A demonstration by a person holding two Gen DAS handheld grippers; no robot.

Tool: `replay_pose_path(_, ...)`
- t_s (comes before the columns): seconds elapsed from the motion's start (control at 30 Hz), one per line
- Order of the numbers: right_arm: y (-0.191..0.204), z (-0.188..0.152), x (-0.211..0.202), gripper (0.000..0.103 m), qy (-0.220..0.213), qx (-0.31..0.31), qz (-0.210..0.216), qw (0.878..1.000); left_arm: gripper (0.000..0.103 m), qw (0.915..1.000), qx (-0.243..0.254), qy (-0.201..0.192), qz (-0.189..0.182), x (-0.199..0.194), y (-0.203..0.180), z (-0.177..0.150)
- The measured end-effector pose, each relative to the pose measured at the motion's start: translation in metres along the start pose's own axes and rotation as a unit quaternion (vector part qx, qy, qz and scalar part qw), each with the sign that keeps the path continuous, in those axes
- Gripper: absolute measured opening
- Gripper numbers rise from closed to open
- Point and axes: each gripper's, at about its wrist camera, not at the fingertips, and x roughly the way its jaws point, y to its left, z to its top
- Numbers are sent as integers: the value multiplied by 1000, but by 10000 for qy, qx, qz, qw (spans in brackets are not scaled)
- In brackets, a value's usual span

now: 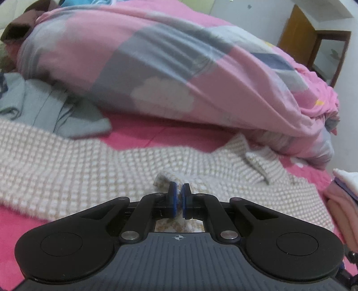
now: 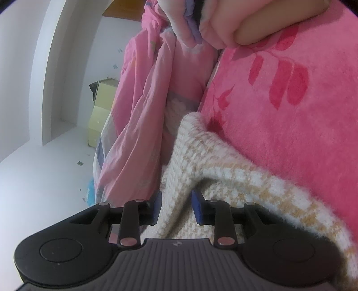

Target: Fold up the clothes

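Left wrist view: we had the left gripper [image 1: 178,199] pinching the sweater [image 1: 89,170] edge, w/ its length running sideways, while the right gripper [image 2: 176,208] straddled another fold, half-spread.

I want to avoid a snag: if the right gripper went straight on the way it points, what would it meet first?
Probably the cream knit sweater: its fold already lies between the right gripper pads, humped ahead. The pink quilt hangs beyond; depth is unclear.

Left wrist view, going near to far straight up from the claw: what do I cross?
Left claw shut on a pinch of the cream knit sweater → pink bedsheet → pink and grey patterned quilt → white wall.
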Motion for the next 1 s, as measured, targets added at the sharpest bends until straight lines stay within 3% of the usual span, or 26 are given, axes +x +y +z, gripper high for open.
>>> replay_pose_path(0.17, 0, 0, 1, 31, 1, -10, -10, 10000, 2, 9996, 215, 98, 179, 11, 1, -5)
replay_pose_path(0.23, 0, 0, 1, 31, 0, -4, -7, 10000, 3, 9986, 325, 331, 242, 20, 1, -6)
replay_pose_path(0.3, 0, 0, 1, 31, 2, -7, -6, 10000, 10, 9972, 324, 574, 347, 26, 5, -5)
replay_pose_path(0.37, -1, 1, 2, 31, 3, -9, -3, 10000, 27, 9962, 234, 707, 449, 26, 12, 0)
replay_pose_path(0.5, -2, 1, 2, 32, 7, -9, 2, 10000, 39, 9974, 59, -10, 717, -11, 27, 33)
replay_pose_path(0.63, -2, 1, 2, 32, 6, -13, -8, 10000, 61, 9920, 391, -731, 947, -58, 26, 68)
replay_pose_path(0.67, -2, 2, 2, 32, 8, -17, -15, 10000, 63, 9905, 537, -836, 950, -68, 21, 74)
replay_pose_path(0.73, -1, 2, 3, 32, 18, -43, -40, 10000, 64, 9905, 744, -861, 769, -77, 11, 75)
replay_pose_path(0.8, -1, 2, 3, 32, 31, -77, -70, 9999, 64, 9942, 735, -716, 318, -73, -2, 65)
replay_pose_path(0.93, 8, 0, 5, 32, 110, -308, -326, 9989, 63, 9954, 826, -310, -369, -31, -37, 21)
replay_pose_path(1.0, 25, -4, 7, 32, 222, -683, -764, 9945, 60, 9938, 949, -43, -574, -1, -53, -5)
